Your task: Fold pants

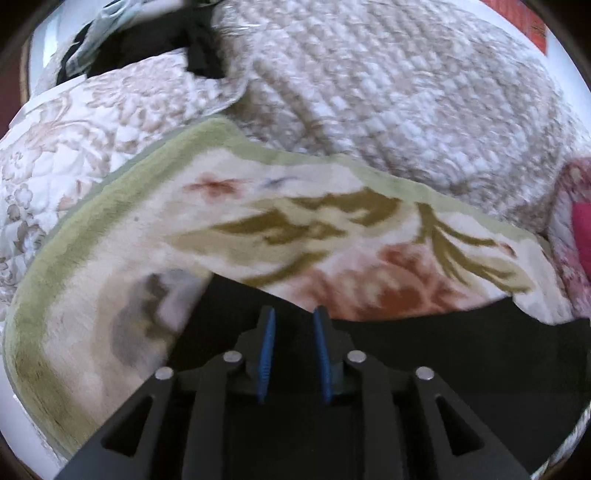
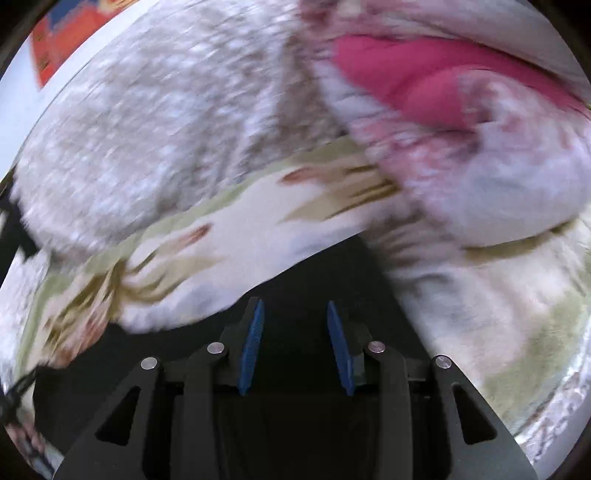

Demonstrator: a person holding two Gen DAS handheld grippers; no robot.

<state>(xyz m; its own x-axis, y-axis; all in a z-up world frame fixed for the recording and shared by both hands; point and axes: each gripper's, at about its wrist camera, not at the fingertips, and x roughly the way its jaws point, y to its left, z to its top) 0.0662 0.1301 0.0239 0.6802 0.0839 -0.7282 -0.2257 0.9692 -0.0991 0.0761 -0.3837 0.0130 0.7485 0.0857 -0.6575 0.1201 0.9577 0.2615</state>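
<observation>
The black pants lie flat on a flowered blanket with a green border, under both claws. The left claw stands narrowly apart, the right claw wider, both holding nothing. Behind is a beige quilt.

— Any lettering, label or number you can make out in either wrist view?

— None. The only candidate is the orange and blue patch at eleven o'clock of the right wrist view, and it is far too blurred to tell whether it carries print at all.

— And the same patch at one o'clock of the left wrist view?

— A sliver of red-orange at the rim, nothing legible on it.
</observation>
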